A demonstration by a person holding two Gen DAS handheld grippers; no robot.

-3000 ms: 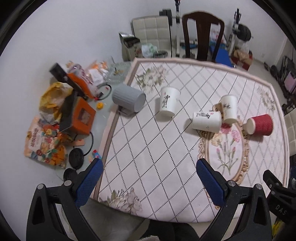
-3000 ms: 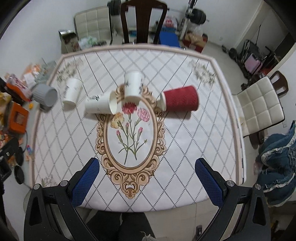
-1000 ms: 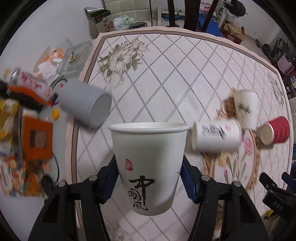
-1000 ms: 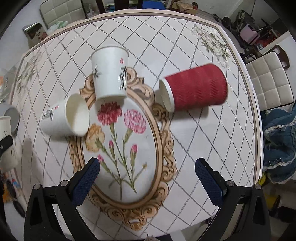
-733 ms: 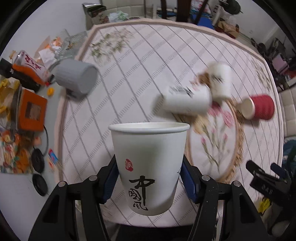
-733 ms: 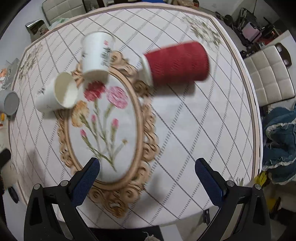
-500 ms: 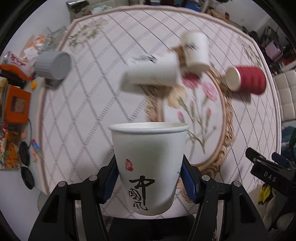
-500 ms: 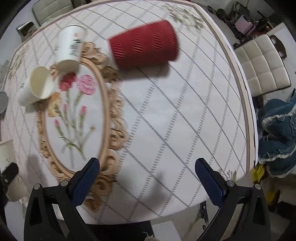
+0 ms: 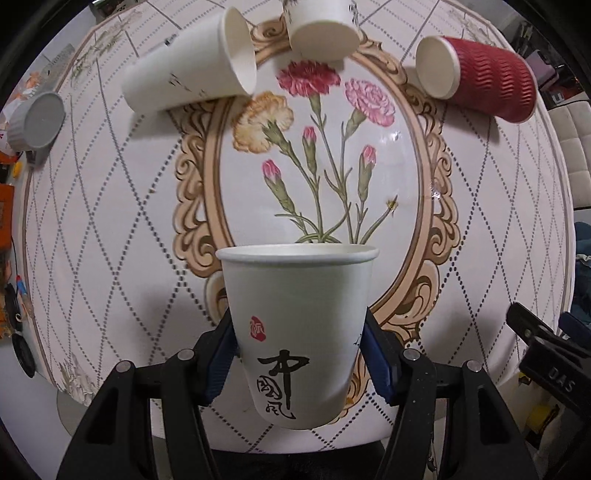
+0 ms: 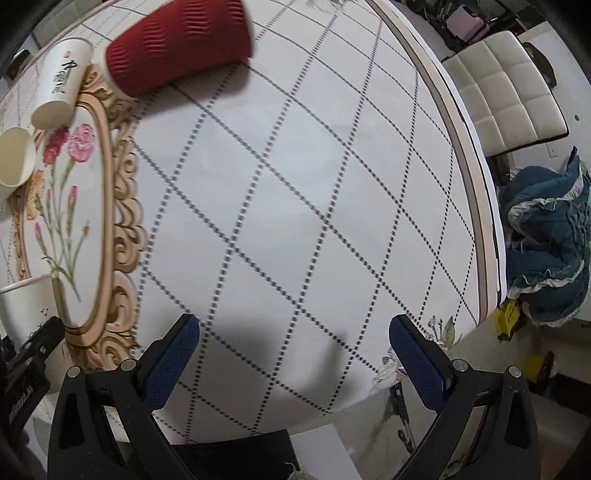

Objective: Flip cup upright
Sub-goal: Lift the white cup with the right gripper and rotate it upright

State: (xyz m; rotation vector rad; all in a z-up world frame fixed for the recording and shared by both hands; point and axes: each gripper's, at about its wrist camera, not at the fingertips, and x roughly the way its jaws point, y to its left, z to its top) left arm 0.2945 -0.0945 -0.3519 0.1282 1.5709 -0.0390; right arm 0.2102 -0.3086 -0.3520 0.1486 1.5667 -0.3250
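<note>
My left gripper (image 9: 299, 358) is shut on a white paper cup (image 9: 295, 317) with black calligraphy, held upright with its mouth up over the near part of the table; it also shows at the left edge of the right wrist view (image 10: 22, 306). A second white cup (image 9: 188, 79) lies on its side at the far left. A third white cup (image 9: 321, 29) lies tipped at the far middle. A red ribbed cup (image 9: 484, 83) lies on its side at the far right (image 10: 177, 48). My right gripper (image 10: 295, 354) is open and empty above the table's right part.
The table (image 10: 295, 184) has a diamond-pattern cloth with a flower medallion (image 9: 317, 155). A grey ribbed cup (image 9: 35, 123) lies at the left edge beside clutter. A white chair (image 10: 509, 96) and blue cloth (image 10: 546, 251) lie beyond the right edge.
My left gripper took hold of the white cup and carried it, upright, rightward over the flower medallion. My right gripper swung to the right; the red cup now sits at its upper left.
</note>
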